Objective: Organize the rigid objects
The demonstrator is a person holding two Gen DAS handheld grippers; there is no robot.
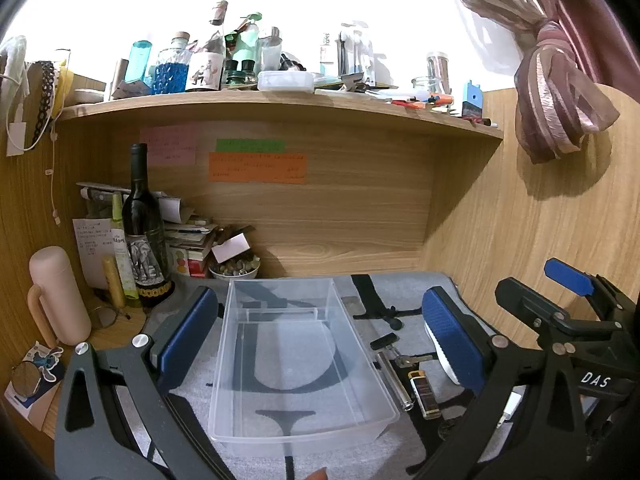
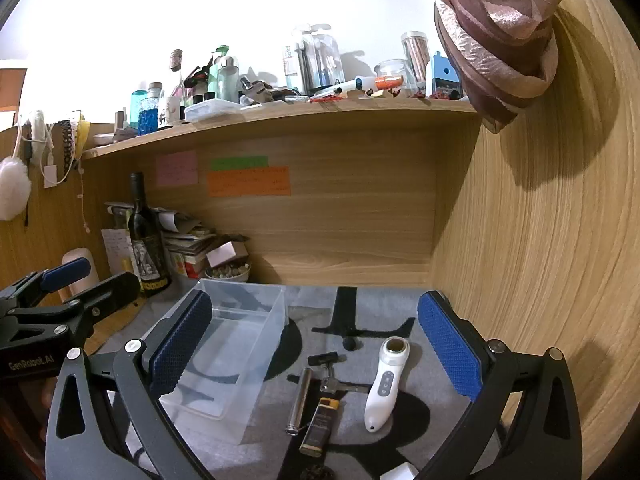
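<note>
An empty clear plastic bin (image 1: 304, 434) stands on a grey patterned mat, and my left gripper (image 1: 320, 336) hangs open over it with nothing between its blue pads. To the right of the bin (image 2: 280, 304) lie a metal cylinder (image 2: 300, 400), a lighter (image 2: 320, 426), a key (image 2: 340, 386), a small black piece (image 2: 326, 358) and a white handheld device (image 2: 384, 384). My right gripper (image 2: 316, 344) is open above these items and touches none. The cylinder (image 1: 394, 380) and lighter (image 1: 426, 396) also show in the left wrist view.
A wine bottle (image 1: 142, 232), a pink flask (image 1: 60, 296), stacked papers and a bowl of pebbles (image 1: 236, 270) crowd the back left corner. A cluttered shelf (image 1: 280, 100) runs overhead. A wooden side wall (image 2: 540, 240) and a tied curtain (image 2: 500, 40) close the right.
</note>
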